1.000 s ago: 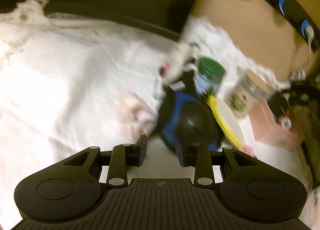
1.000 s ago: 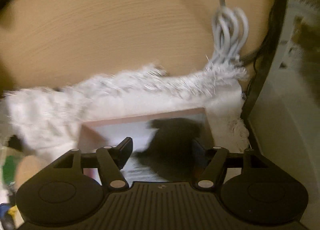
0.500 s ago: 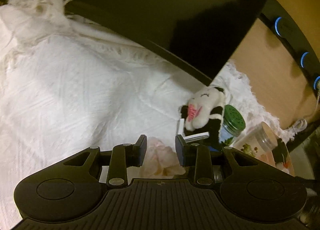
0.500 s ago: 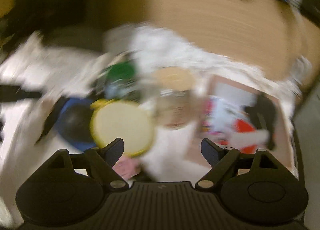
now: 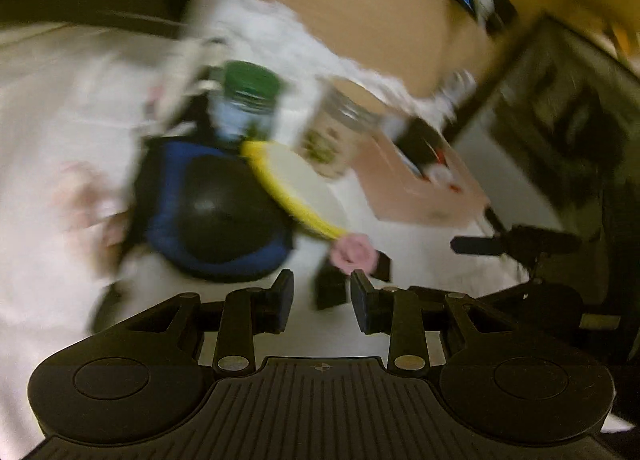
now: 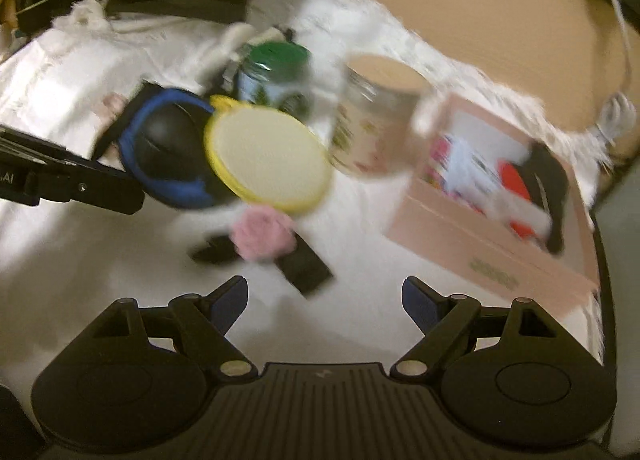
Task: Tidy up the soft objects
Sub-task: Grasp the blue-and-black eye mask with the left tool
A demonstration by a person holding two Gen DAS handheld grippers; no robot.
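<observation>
Jaws parted, empty; white cloth covers surface.

Wooden desk, dim warm light

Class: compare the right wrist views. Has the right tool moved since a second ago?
Yes. The right tool then faced the pink box at the cloth's fringe; now that box sits to its right, and its jaws have just been opening, with nothing between them.

two jars, one pink box, one lid
</observation>
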